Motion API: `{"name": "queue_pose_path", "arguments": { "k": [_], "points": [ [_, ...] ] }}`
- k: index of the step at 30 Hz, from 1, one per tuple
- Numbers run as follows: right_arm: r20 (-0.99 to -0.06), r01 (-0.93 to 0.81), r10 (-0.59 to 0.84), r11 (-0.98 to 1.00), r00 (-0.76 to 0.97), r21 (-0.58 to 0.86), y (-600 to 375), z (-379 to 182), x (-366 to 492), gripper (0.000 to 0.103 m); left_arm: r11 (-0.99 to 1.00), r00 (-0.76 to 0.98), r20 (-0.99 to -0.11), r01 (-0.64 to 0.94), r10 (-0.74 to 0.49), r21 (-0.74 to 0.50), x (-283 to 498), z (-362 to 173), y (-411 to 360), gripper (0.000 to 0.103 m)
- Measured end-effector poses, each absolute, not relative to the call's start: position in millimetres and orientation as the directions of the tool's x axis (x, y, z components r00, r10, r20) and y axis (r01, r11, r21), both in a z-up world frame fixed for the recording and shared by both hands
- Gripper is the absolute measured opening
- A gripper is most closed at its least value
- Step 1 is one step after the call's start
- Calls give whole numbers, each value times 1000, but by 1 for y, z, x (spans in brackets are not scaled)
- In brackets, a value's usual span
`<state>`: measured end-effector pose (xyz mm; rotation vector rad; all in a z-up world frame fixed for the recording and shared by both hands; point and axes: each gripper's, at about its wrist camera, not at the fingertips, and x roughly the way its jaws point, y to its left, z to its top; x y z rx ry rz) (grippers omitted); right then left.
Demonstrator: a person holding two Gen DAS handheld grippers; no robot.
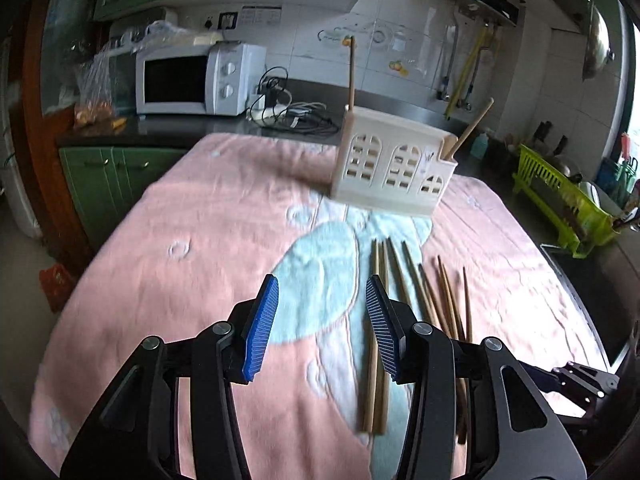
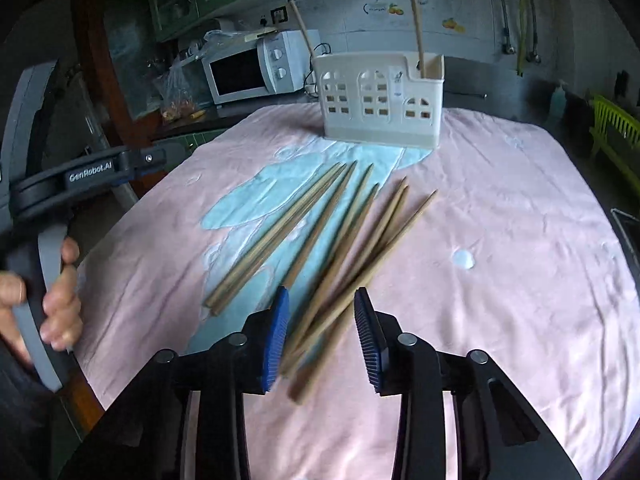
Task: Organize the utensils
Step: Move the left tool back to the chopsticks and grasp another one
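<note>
Several wooden chopsticks (image 2: 320,232) lie loose in a fan on the pink and pale blue cloth (image 2: 500,220). A cream slotted holder (image 2: 380,100) stands upright at the far side of the cloth, with one chopstick (image 2: 302,28) leaning out at its left end and another (image 2: 416,24) in its right compartment. My right gripper (image 2: 321,292) hangs open just above the near ends of the chopsticks, a few of which lie between its fingers untouched. My left gripper (image 1: 323,280) is open over bare cloth, with the chopsticks (image 1: 400,280) beside and under its right finger (image 1: 380,320). The holder (image 1: 392,164) stands beyond.
A white microwave (image 1: 192,80) and a tangle of cables (image 1: 296,116) sit on the counter behind the table. A lime green dish rack (image 1: 560,200) stands at the right. A person's hand (image 2: 60,300) grips the left tool's handle at the table's left edge.
</note>
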<state>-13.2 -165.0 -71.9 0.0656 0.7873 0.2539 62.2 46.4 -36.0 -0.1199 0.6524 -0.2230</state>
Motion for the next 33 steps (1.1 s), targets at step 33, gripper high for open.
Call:
{"name": "queue_pose_path", "arguments": {
  "k": [33],
  "points": [
    [-735,-144,223,975,641,171,-146,-94,-3,19,961,727,-632,155,-269,-231,51,-72,55,46]
  ]
}}
